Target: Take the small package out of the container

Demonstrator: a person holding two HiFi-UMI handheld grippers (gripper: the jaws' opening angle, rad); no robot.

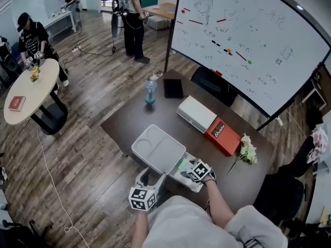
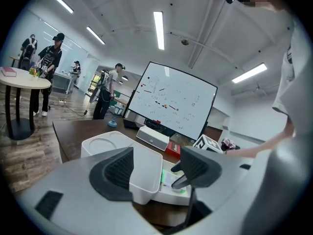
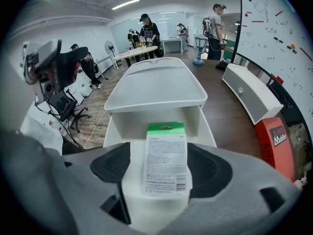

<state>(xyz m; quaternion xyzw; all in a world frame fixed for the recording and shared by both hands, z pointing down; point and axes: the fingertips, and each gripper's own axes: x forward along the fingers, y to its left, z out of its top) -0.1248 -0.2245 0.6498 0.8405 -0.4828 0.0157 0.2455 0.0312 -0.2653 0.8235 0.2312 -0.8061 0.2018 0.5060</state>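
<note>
Nearest, right gripper (image 3: 160, 168): I read its jaws as spread, one either side of the small package (image 3: 165, 153). It lies flat in the white container (image 3: 113, 131), long axis near-to-far, green end far. Left gripper (image 2: 157, 169): jaws wide about the lid (image 2: 146, 168) corner.

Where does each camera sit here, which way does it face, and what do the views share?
Head view: on the person's head, looking steeply down at the table; arms, left gripper and right gripper show.
Left gripper view: rides the left gripper, facing the whiteboard across the container; its own fingers show.
Right gripper view: rides the right gripper, facing along the table; its fingers flank the small package.
Shared: all three show the container; both gripper views show the small package.
</note>
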